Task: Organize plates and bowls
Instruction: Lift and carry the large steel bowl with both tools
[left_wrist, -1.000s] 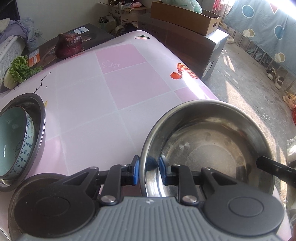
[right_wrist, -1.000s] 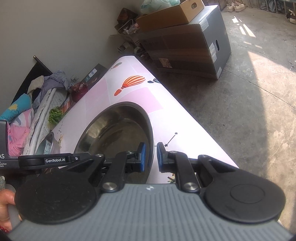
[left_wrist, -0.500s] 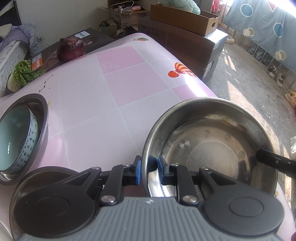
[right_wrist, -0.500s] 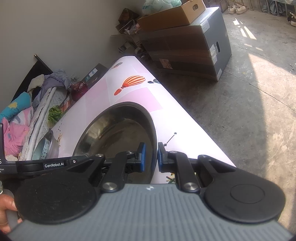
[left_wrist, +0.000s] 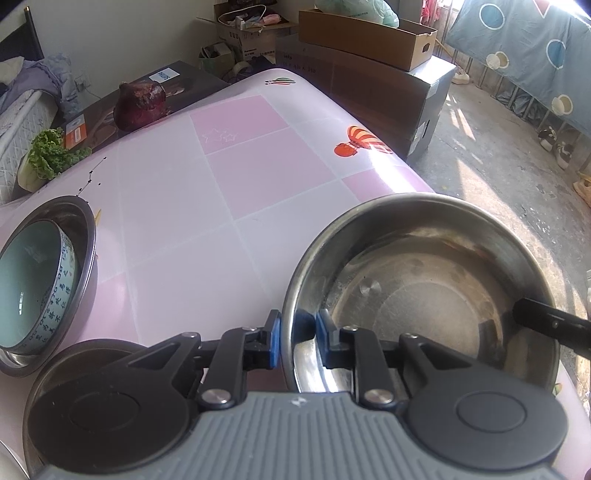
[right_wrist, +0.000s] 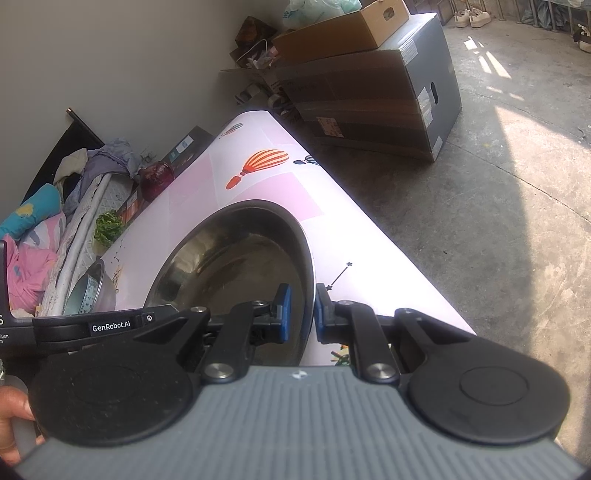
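Observation:
A large steel basin (left_wrist: 436, 288) is held over the pink table's right side; it also shows in the right wrist view (right_wrist: 236, 266). My left gripper (left_wrist: 297, 338) is shut on its near rim. My right gripper (right_wrist: 301, 314) is shut on its opposite rim, and one of its fingers shows in the left wrist view (left_wrist: 550, 325). At the left a smaller steel bowl (left_wrist: 83, 236) holds a pale green ceramic bowl (left_wrist: 29, 280) with blue characters on its rim. A dark round dish (left_wrist: 99, 350) lies just under my left gripper.
The pink checked table (left_wrist: 229, 192) drops off at the right to a concrete floor (right_wrist: 498, 221). A red cabbage (left_wrist: 138, 105) and green lettuce (left_wrist: 51, 155) sit past the far edge. Cardboard boxes (left_wrist: 369, 74) stand beyond the table.
The basin has risen slightly and shifted a little left with both grippers still clamped on its rims. The nested bowls at the left have not moved.

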